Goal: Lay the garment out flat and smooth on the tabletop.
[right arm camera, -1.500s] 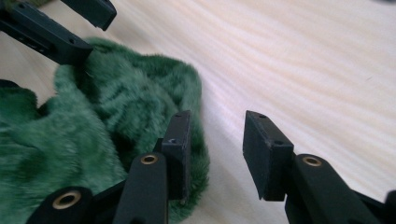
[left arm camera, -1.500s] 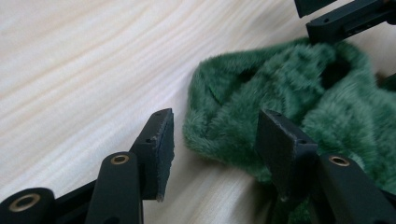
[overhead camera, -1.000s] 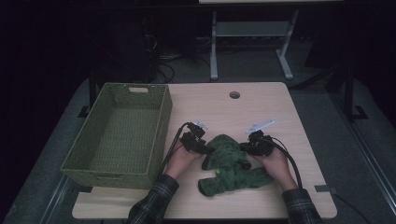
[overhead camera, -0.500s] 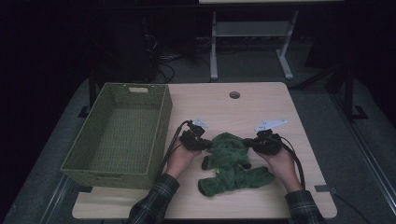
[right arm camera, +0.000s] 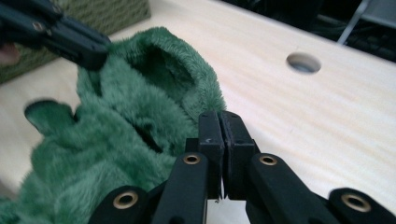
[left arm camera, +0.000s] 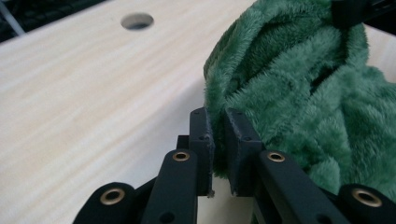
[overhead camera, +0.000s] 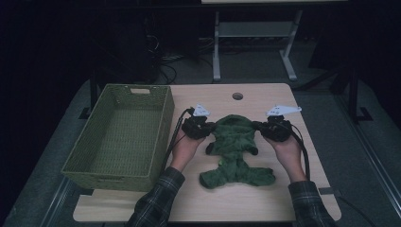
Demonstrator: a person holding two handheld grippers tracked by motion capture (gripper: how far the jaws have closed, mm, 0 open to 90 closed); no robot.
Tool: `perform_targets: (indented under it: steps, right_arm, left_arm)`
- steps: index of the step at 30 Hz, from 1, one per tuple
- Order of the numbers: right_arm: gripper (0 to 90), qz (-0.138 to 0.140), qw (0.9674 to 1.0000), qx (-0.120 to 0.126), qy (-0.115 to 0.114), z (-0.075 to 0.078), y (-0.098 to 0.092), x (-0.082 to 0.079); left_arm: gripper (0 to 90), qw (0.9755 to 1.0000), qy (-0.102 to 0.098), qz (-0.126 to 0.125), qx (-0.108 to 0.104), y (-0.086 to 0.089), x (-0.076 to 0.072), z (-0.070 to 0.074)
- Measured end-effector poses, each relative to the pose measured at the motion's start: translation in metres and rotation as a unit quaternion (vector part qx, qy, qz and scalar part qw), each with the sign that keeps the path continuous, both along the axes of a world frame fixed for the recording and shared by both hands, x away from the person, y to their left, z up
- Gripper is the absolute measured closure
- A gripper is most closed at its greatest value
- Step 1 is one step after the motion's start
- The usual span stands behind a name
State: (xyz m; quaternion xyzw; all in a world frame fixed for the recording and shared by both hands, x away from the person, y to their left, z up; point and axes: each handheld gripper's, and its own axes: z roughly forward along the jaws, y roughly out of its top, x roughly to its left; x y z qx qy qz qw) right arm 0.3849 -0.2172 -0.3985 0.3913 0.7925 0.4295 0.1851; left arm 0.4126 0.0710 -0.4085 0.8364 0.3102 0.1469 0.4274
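now the fuzzy green garment (overhead camera: 235,146) hangs rumpled; left gripper (overhead camera: 206,126) and right gripper (overhead camera: 259,126) jaws clamped on its edges

Green fleece garment (overhead camera: 234,151): fuzzy, small, hooded. Top edge lifted and stretched between left claw (overhead camera: 206,128) and right claw (overhead camera: 258,126); lower part rumpled on desk (overhead camera: 227,201), right of wicker basket (overhead camera: 163,123).

Fluffy green plush garment (overhead camera: 235,146); smooth pale wood table (overhead camera: 265,97); rough woven basket (overhead camera: 120,137).
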Motion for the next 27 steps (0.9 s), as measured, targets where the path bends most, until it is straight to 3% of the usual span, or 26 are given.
perform_targets:
  steps: [2, 5, 9, 12, 14, 21, 27]
  right_arm:
    - [87.6, -0.007, 0.9999, 0.004, -0.014, 0.001, 0.001, 0.004]
    - [87.5, -0.009, 1.0000, -0.002, 0.002, -0.008, 0.004, 0.014]
    - [87.4, -0.011, 0.9993, -0.023, 0.026, -0.028, 0.009, 0.024]
    - [87.4, -0.010, 0.9988, -0.030, 0.039, -0.041, 0.012, 0.028]
    - [87.3, -0.009, 0.9983, -0.033, 0.047, -0.045, 0.013, 0.029]
    - [87.3, -0.008, 0.9991, -0.025, 0.034, -0.041, 0.012, 0.028]
    - [87.3, -0.008, 0.9989, -0.026, 0.038, -0.041, 0.011, 0.028]
  left_arm:
    - [80.9, 0.9999, -0.010, 0.003, 0.000, -0.003, 0.005, -0.002]
    - [78.4, 0.9998, -0.011, 0.011, 0.011, -0.009, 0.013, -0.012]
    - [79.1, 0.9996, 0.005, 0.021, 0.016, -0.010, 0.024, -0.029]
    - [78.3, 0.9992, 0.030, 0.022, 0.011, -0.009, 0.029, -0.039]
    - [71.2, 0.9989, 0.041, 0.020, 0.015, -0.009, 0.032, -0.044]
    - [58.0, 0.9968, 0.077, 0.012, 0.019, -0.016, 0.042, -0.057]
    - [64.6, 0.9956, 0.086, 0.010, 0.035, -0.023, 0.045, -0.061]
